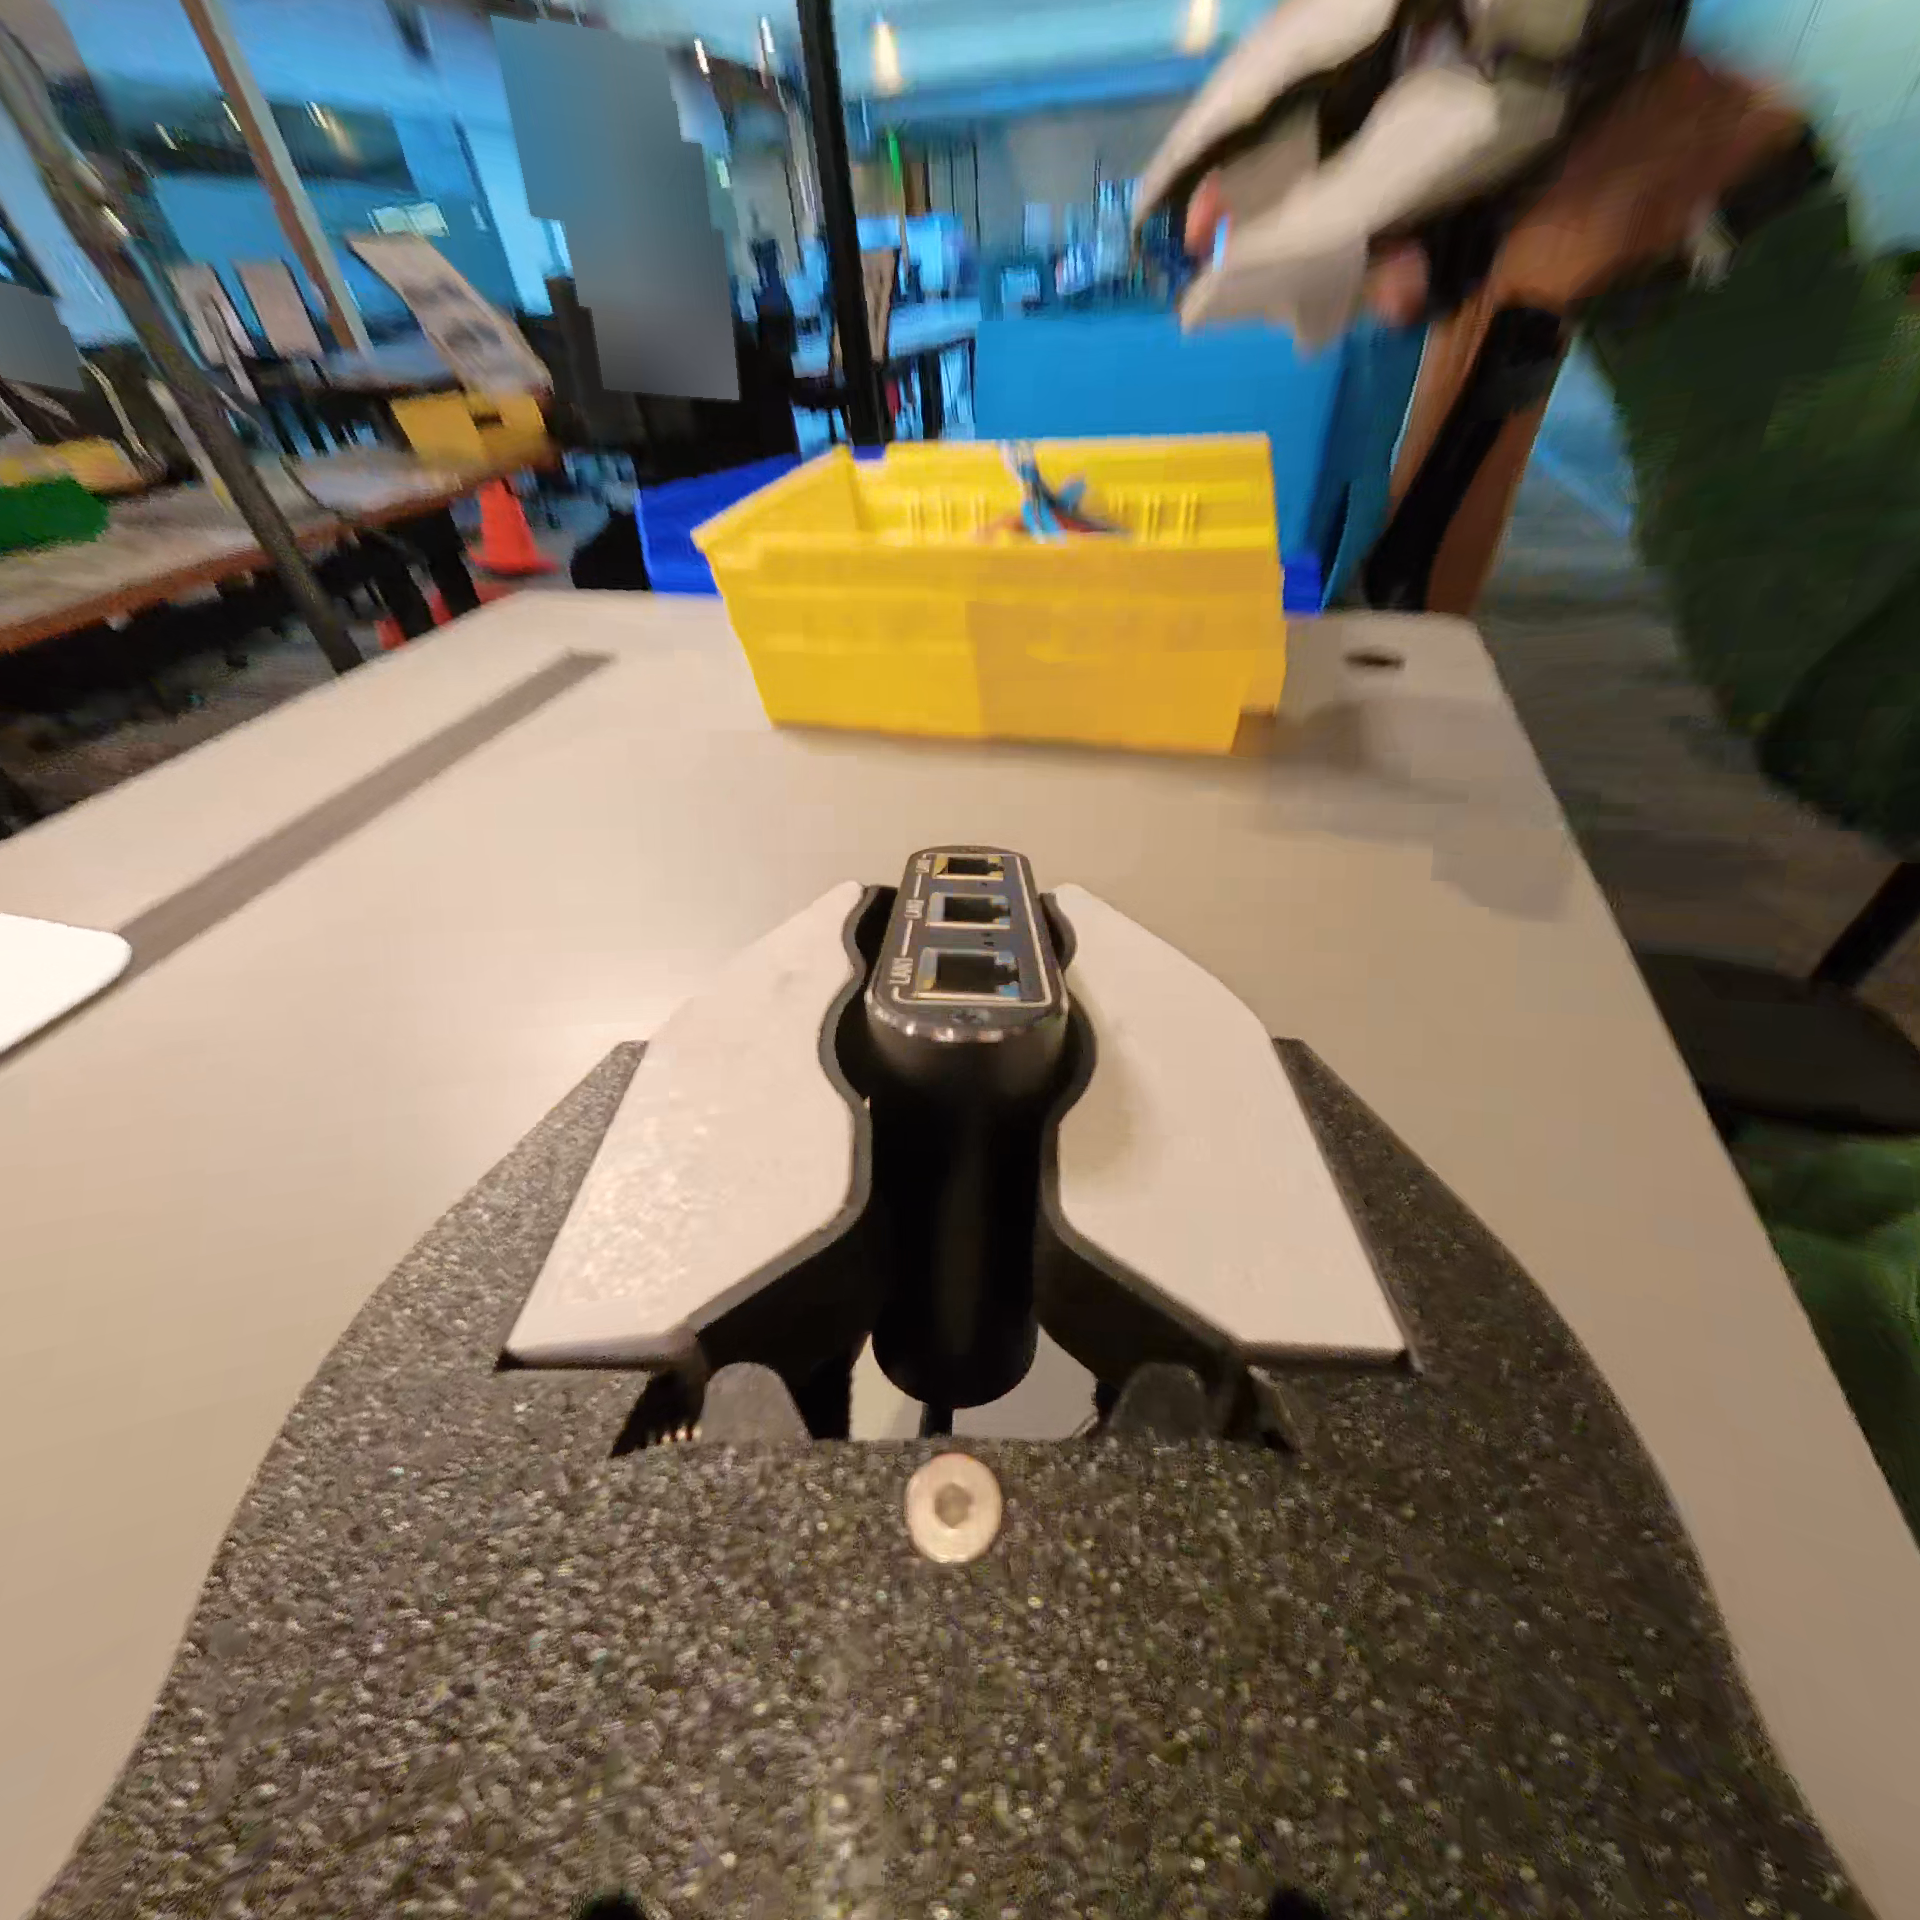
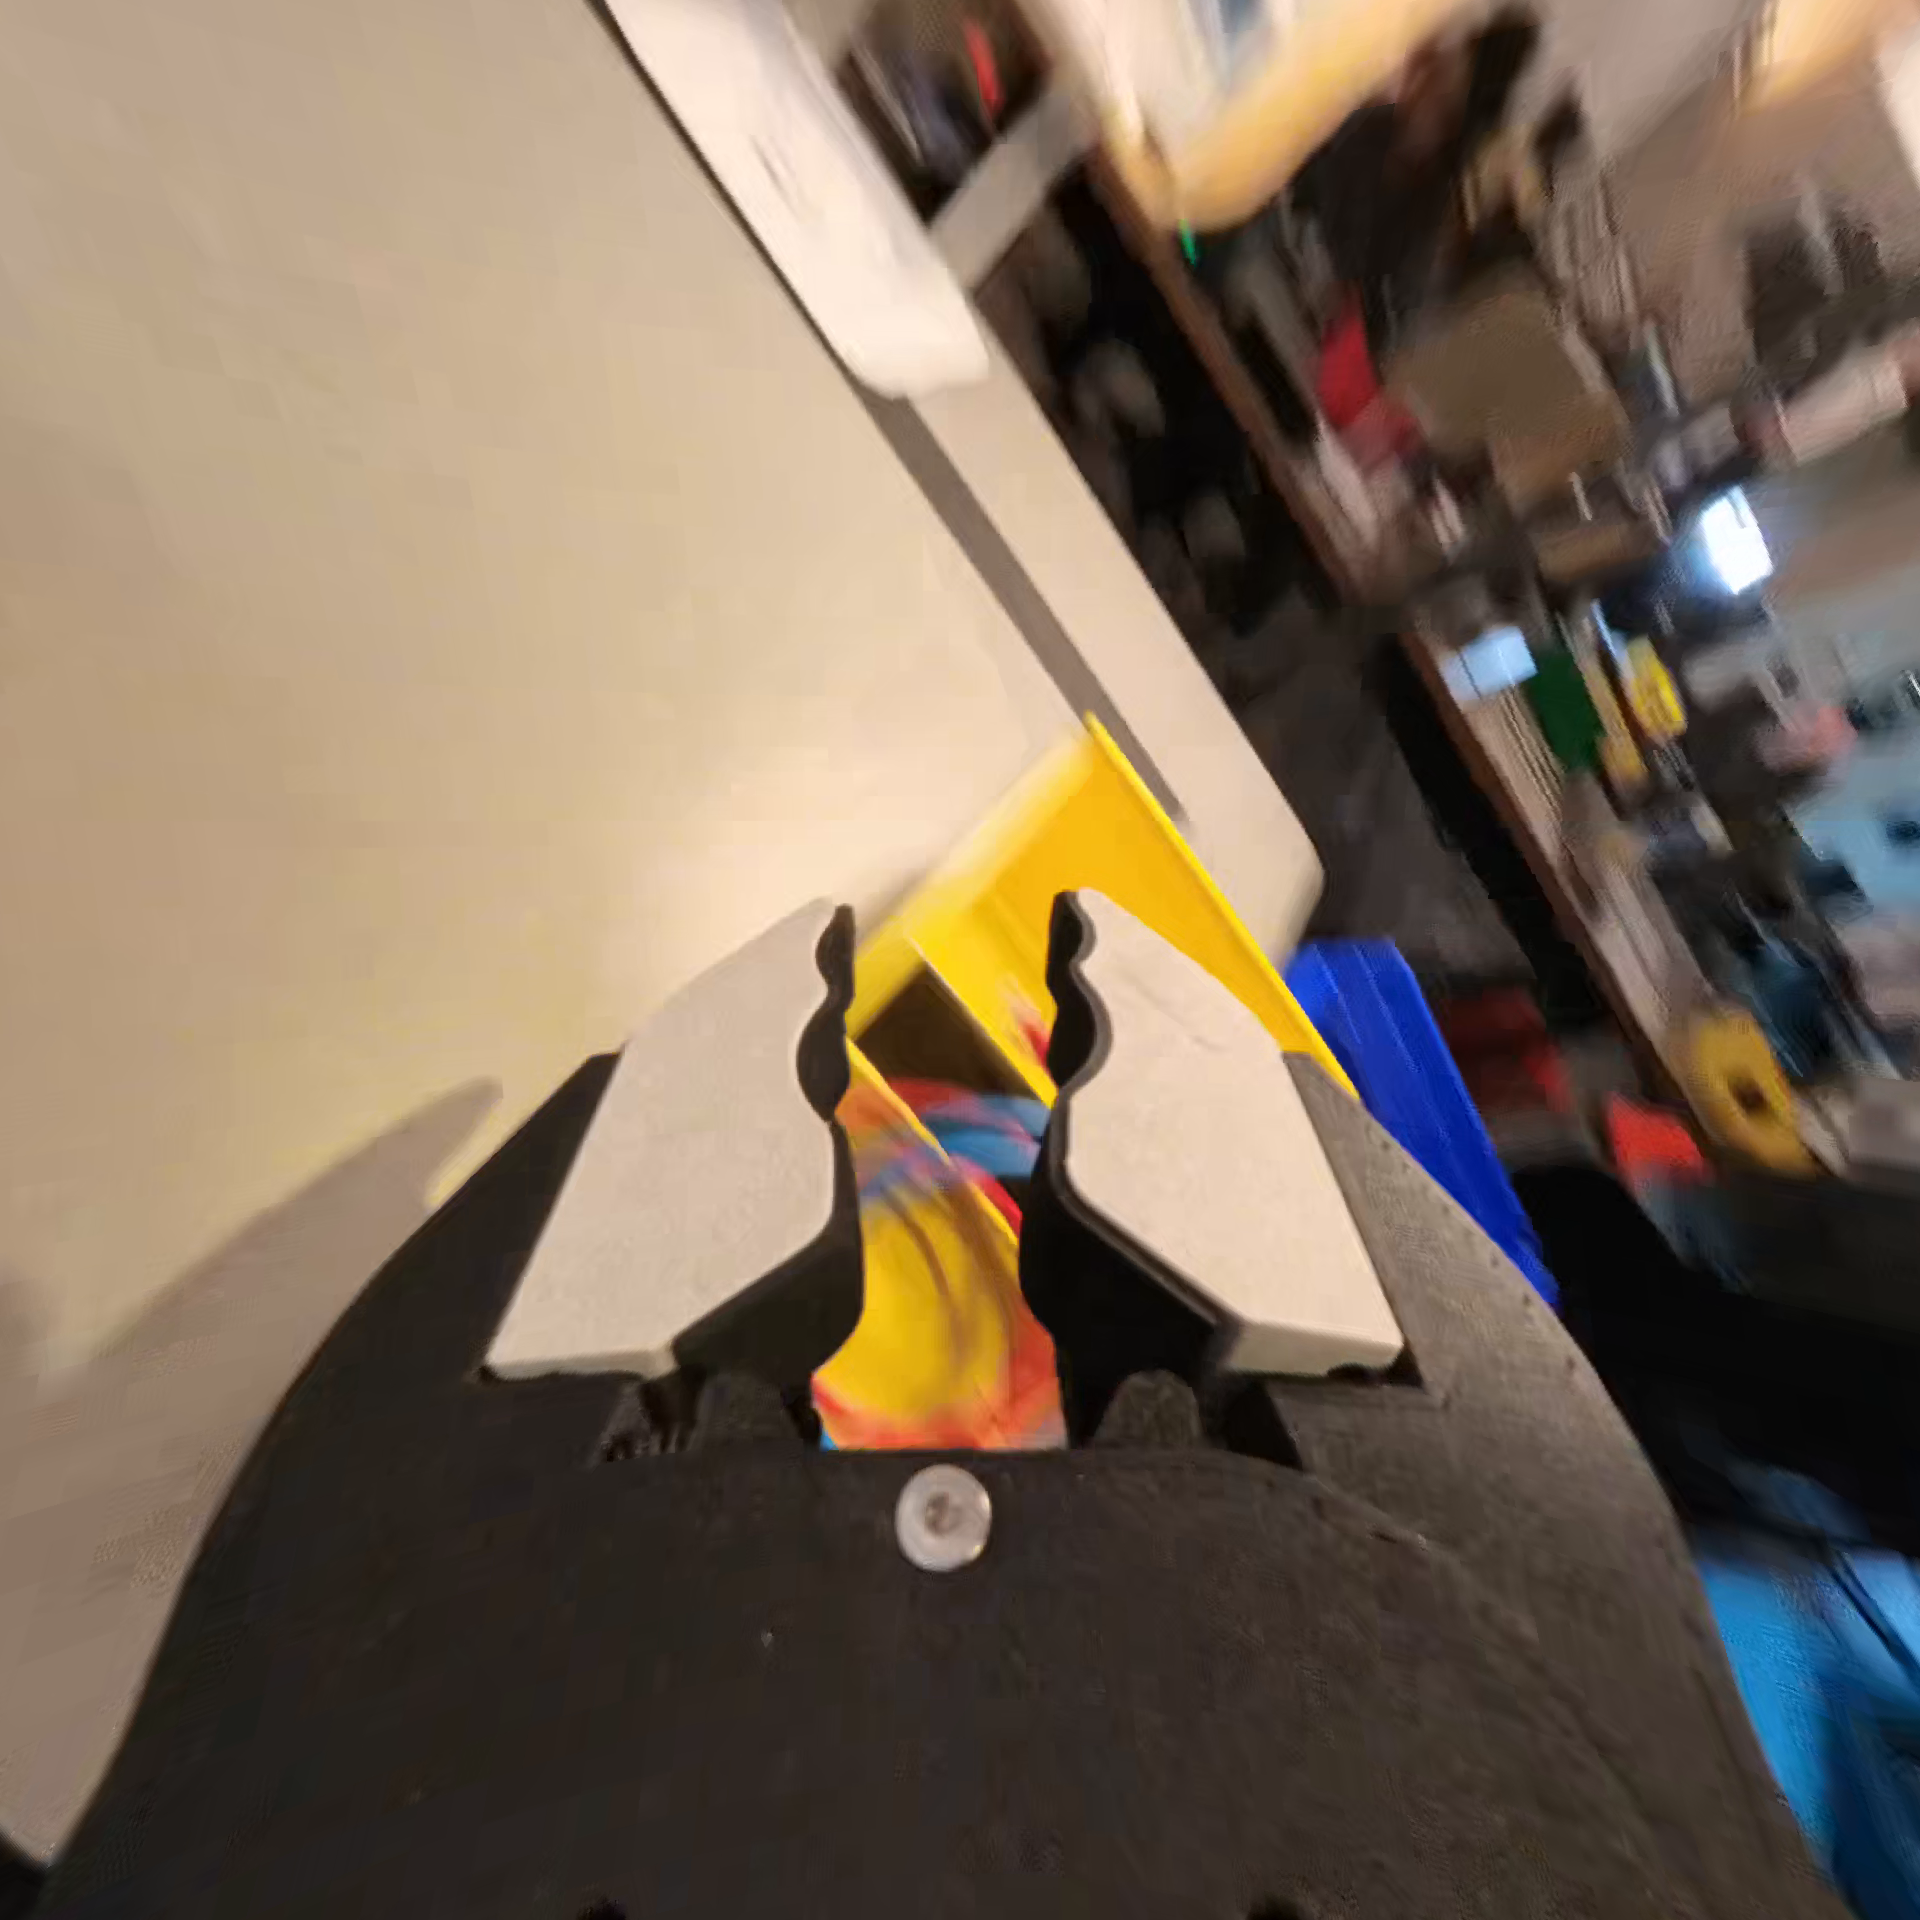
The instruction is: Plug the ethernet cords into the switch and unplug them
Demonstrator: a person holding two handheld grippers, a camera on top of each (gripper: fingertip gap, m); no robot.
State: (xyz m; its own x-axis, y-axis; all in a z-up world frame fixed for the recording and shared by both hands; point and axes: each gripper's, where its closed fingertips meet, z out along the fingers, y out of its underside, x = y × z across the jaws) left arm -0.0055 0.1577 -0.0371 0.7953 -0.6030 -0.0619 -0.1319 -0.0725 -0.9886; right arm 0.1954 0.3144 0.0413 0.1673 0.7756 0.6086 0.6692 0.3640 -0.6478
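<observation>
My left gripper is shut on the black switch and holds it above the grey table, its empty ports facing up. A yellow bin at the table's far end holds coloured ethernet cords. My right gripper shows blurred in the air above the bin at the upper right of the left wrist view. In the right wrist view my right gripper is open and empty, right over the yellow bin, with blurred red, blue and orange cords showing between its fingers.
A blue bin stands behind the yellow one and shows beside it in the right wrist view. A white object lies at the table's left edge. A dark strip runs along the table. A person's green sleeve is at the right.
</observation>
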